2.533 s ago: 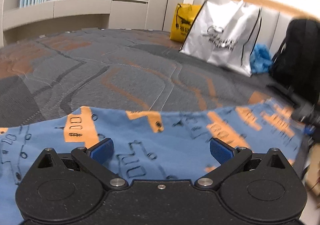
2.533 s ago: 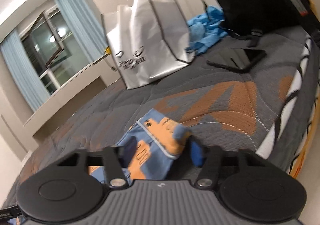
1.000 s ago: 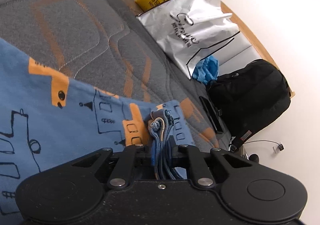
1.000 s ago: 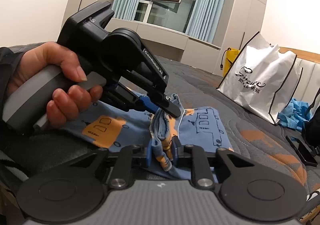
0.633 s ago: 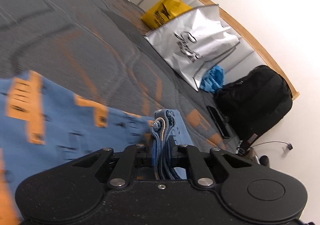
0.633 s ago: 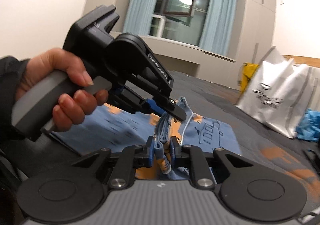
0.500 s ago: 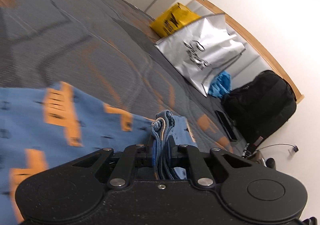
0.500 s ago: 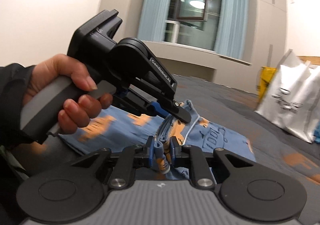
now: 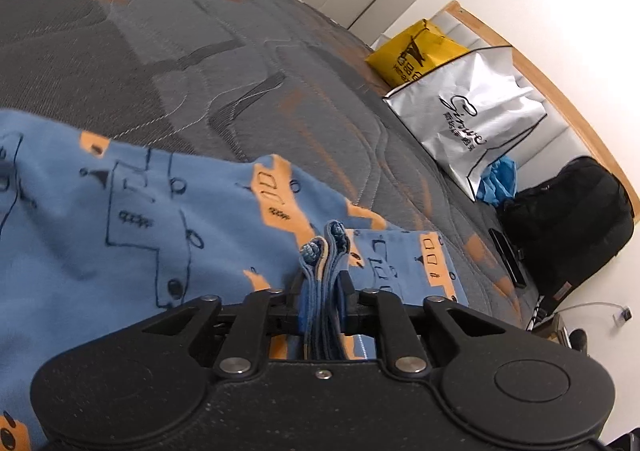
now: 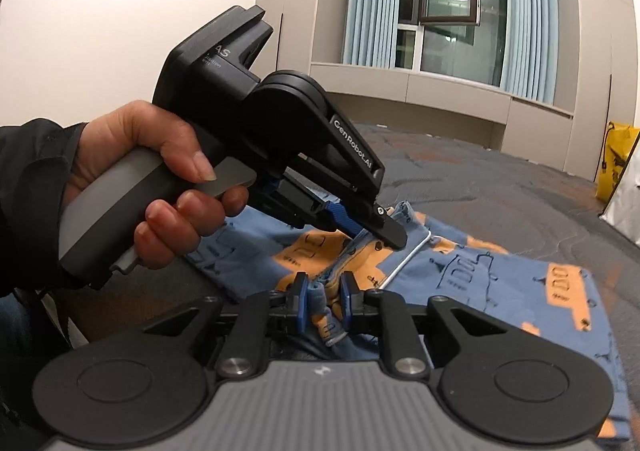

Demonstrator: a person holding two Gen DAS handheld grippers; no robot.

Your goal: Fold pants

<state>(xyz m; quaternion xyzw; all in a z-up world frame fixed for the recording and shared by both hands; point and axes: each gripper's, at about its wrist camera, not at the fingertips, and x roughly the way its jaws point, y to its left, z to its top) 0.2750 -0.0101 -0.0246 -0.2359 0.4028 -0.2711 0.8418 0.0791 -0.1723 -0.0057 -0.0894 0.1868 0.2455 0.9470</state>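
Blue pants [image 9: 140, 219] with orange and black prints lie on the grey and orange quilt [image 9: 200, 51]. In the left wrist view my left gripper [image 9: 323, 287] has a thick bunch of their layered edges filling the gap between its jaws, which are opening. The right wrist view shows my right gripper [image 10: 323, 291] opening too: a fold of the pants [image 10: 480, 275] rests against its left pad, with a small gap at the right pad. My left gripper [image 10: 372, 227], held by a hand [image 10: 160, 187], grips the same bunched edge just beyond.
At the head of the bed stand a silver shopping bag [image 9: 472, 123], a yellow bag [image 9: 412, 51], a crumpled blue cloth [image 9: 498, 179] and a black backpack [image 9: 568, 219]. A dark phone [image 9: 506, 255] lies near the backpack. The window [image 10: 448, 11] is across the room.
Both grippers have swung across the bed with the bunched edge of the pants. The jaws of both stand slightly wider, and a gap now shows beside the fabric in the right gripper.
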